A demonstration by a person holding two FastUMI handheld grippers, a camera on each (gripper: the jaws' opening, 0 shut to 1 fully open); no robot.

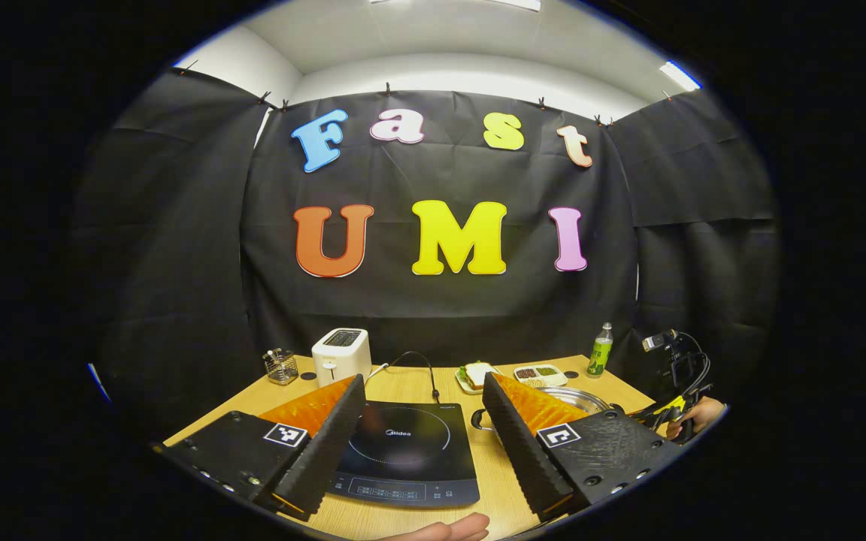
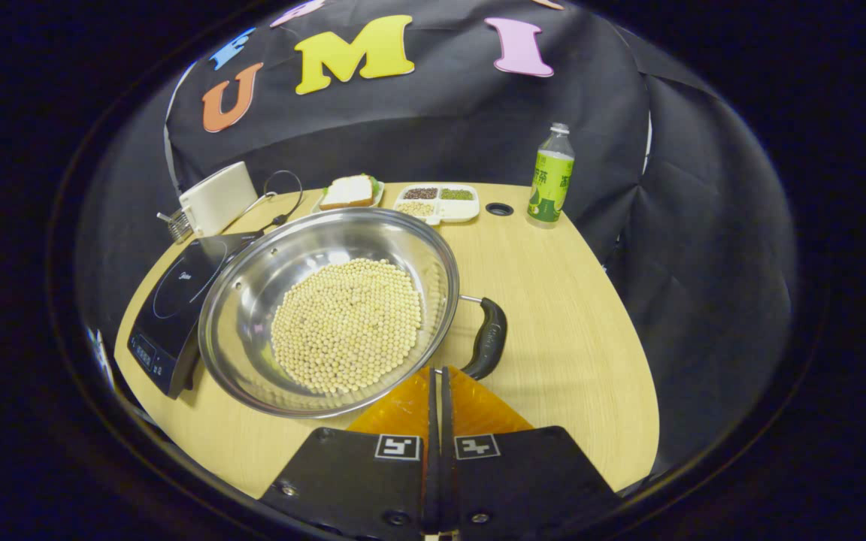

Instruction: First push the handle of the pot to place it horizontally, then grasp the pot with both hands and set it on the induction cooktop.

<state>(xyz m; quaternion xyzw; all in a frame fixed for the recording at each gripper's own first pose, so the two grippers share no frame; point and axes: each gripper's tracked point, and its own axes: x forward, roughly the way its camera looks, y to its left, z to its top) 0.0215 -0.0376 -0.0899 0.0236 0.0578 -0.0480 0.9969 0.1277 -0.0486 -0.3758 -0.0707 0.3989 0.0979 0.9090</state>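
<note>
Across the left gripper view, the left gripper (image 1: 418, 443) is held with its fingers wide apart and empty above the induction cooktop (image 1: 407, 451); the pot (image 1: 576, 398) is partly glimpsed at right, on the table (image 1: 410, 383).

Across the right gripper view, the right gripper (image 2: 437, 379) is seen with fingers pressed together, tips just beside the black handle (image 2: 487, 338). Beans (image 2: 346, 323) fill the pot, which sits right of the cooktop, overlapping its edge. The handle-pushing step is judged in hand; a sideways nudge is called for next.

pot (image 2: 328, 300) crowds cooktop (image 2: 177, 300) edge | bare table (image 2: 568, 300) right of handle (image 2: 487, 338)
</note>
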